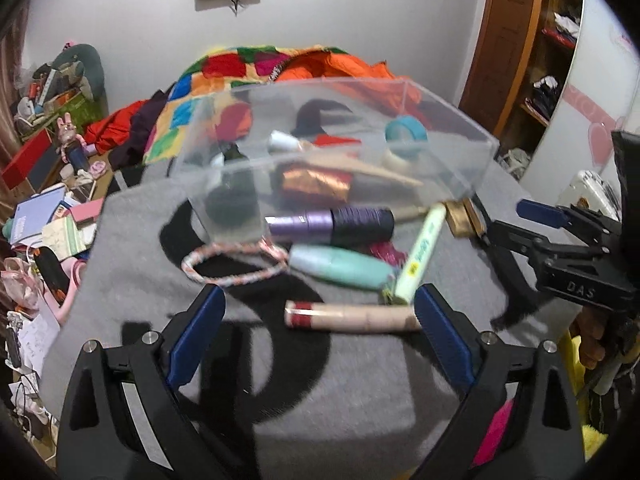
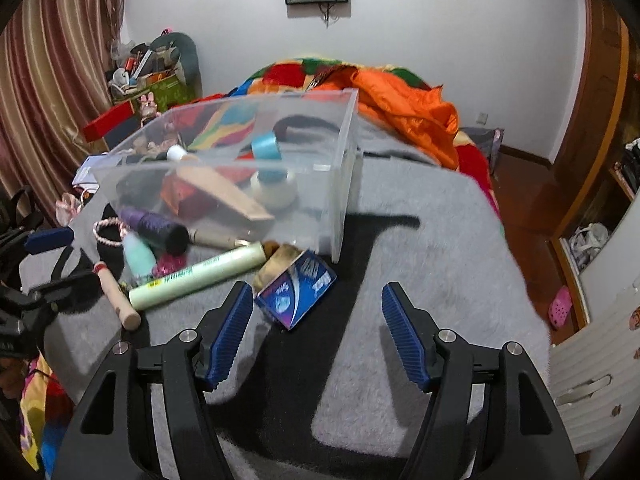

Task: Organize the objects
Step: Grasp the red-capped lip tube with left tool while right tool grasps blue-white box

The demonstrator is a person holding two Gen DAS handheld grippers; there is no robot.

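A clear plastic box (image 1: 476,160) (image 2: 346,168) stands on a grey cloth with black letters (image 1: 360,380) (image 2: 420,260); inside are tape rolls (image 2: 266,148), a thread spool and a wooden piece. In front lie a purple thread spool (image 1: 332,222) (image 2: 156,226), a mint bottle (image 1: 340,266), a pale green tube (image 1: 420,254) (image 2: 196,276), a beige stick (image 1: 352,316) (image 2: 116,298), a braided bracelet (image 1: 232,262) and a blue packet (image 2: 296,294). My left gripper (image 1: 320,320) is open around the beige stick's near side. My right gripper (image 2: 316,312) is open just behind the blue packet.
A colourful quilt and orange blanket (image 2: 400,100) lie behind the box. Cluttered papers and boxes (image 1: 48,216) sit to the left. A wooden wardrobe (image 1: 532,40) stands at the right. The right gripper also shows in the left wrist view (image 1: 540,216).
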